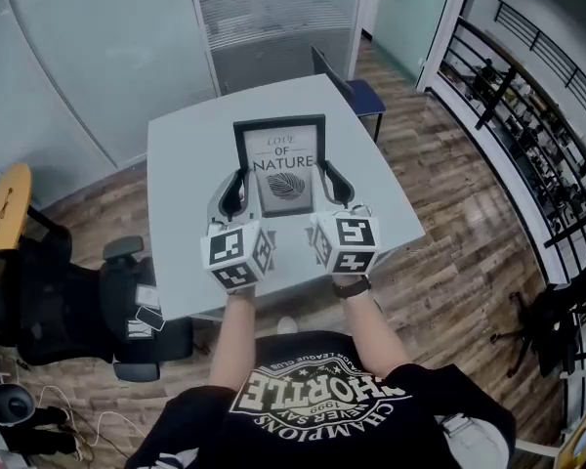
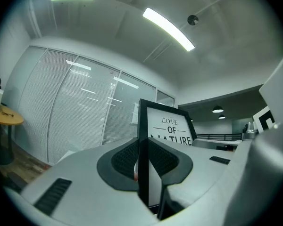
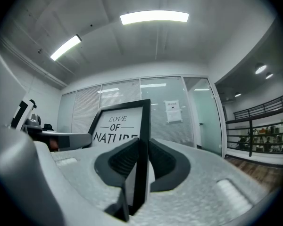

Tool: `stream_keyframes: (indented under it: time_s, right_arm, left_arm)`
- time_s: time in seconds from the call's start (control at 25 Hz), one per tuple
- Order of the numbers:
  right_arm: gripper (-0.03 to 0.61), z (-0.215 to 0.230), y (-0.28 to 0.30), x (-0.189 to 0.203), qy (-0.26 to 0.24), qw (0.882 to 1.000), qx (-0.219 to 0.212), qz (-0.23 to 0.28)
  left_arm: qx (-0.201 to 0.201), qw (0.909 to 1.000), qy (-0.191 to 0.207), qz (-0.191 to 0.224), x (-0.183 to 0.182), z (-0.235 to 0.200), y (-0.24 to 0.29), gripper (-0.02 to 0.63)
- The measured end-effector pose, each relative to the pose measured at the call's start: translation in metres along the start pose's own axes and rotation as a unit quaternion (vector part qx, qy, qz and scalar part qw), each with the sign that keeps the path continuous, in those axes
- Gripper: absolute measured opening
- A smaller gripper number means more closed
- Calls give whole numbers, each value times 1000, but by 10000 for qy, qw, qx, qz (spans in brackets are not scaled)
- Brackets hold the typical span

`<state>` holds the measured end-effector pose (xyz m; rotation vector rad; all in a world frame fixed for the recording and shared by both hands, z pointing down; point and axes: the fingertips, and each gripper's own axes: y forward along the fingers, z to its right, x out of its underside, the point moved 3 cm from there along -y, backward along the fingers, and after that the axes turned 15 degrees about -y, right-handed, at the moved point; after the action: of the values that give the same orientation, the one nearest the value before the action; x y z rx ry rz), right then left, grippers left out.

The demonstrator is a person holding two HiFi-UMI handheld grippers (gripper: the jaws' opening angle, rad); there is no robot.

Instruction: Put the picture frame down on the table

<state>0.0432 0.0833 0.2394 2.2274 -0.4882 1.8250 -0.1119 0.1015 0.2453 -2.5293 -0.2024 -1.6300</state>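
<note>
A black picture frame (image 1: 281,162) with a "Love of Nature" leaf print is held upright over the grey table (image 1: 186,164). My left gripper (image 1: 236,191) is shut on the frame's left edge (image 2: 143,164). My right gripper (image 1: 332,186) is shut on its right edge (image 3: 142,168). Both gripper views look along the thin black edge, pinched between the dark pads, with the print (image 2: 172,126) angled away. Whether the frame's bottom touches the table is hidden by the grippers.
A black office chair (image 1: 73,306) stands at the table's near left, a blue chair (image 1: 352,88) at its far right corner. Glass partitions with blinds (image 1: 273,13) run behind. A railing (image 1: 527,96) borders the wooden floor on the right.
</note>
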Motion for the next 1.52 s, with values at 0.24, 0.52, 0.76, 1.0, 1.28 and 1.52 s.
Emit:
stream_keyframes:
  time_s: [0.24,0.52,0.76,1.0,1.28,1.52]
  right_arm:
    - [63,-22,49,6,-20,10000,-38,72]
    - [64,-43,96,7,-161,9998,24,-90]
    - [64,-22,113,14,-269,9994,154,-165]
    - [64,6,153,47,-140,9988,220,-422]
    - [64,47,200,78,-65,9969,263,-739]
    - [63,55,241,105,14,9950,89,-994]
  left_arm:
    - [-83,9999,-20,134,-8,-43,25,71]
    - [-85,9996,-253,37,-19,-87,61,71]
    - [30,9992,-397,-25,-9,-83,92,71]
    - [8,9987,-424,-285,15,-88,146,71]
    - [-10,9969,-493,-621,44,-86,208,71]
    - [-225,9948,-565,-815,60,-106,248,71]
